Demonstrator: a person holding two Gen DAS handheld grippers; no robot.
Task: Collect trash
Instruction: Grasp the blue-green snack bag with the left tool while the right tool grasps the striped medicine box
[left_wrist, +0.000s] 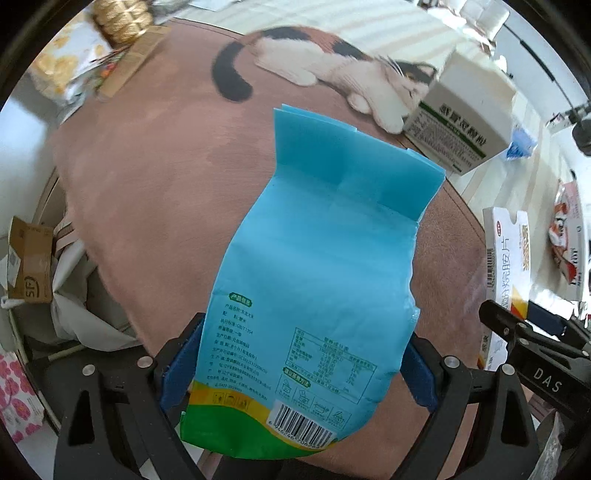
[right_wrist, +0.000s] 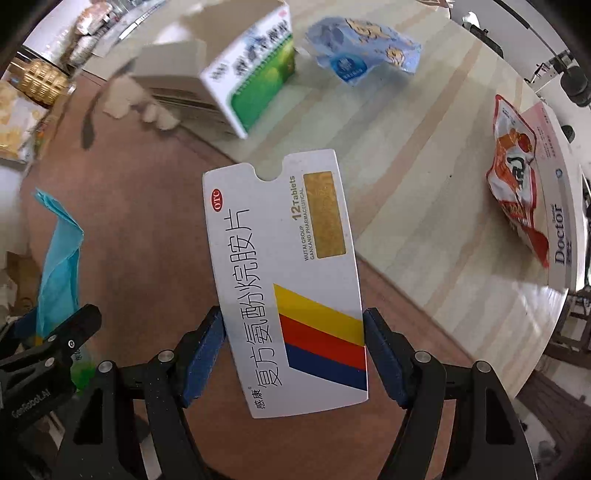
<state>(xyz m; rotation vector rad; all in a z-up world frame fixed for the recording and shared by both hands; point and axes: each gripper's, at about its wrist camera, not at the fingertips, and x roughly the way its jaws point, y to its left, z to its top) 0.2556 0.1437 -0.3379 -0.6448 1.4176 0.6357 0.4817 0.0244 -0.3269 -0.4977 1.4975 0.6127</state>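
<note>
My left gripper (left_wrist: 297, 363) is shut on a light blue food bag (left_wrist: 317, 280) with a green and yellow bottom and a barcode, held above a brown mat (left_wrist: 147, 177). My right gripper (right_wrist: 293, 354) is shut on a white tablet box (right_wrist: 284, 273) with yellow, red and blue stripes. The tablet box also shows at the right of the left wrist view (left_wrist: 508, 258). The blue bag also shows at the left of the right wrist view (right_wrist: 59, 258), with the left gripper's finger (right_wrist: 70, 332) below it.
A white and green medicine carton (right_wrist: 251, 77) stands at the mat's far edge, also in the left wrist view (left_wrist: 465, 118). A pale blue wrapper (right_wrist: 365, 48) and a red snack packet (right_wrist: 517, 177) lie on the striped cloth. A printed cat (left_wrist: 332, 66) is on the mat. A cardboard box (left_wrist: 29, 258) sits left.
</note>
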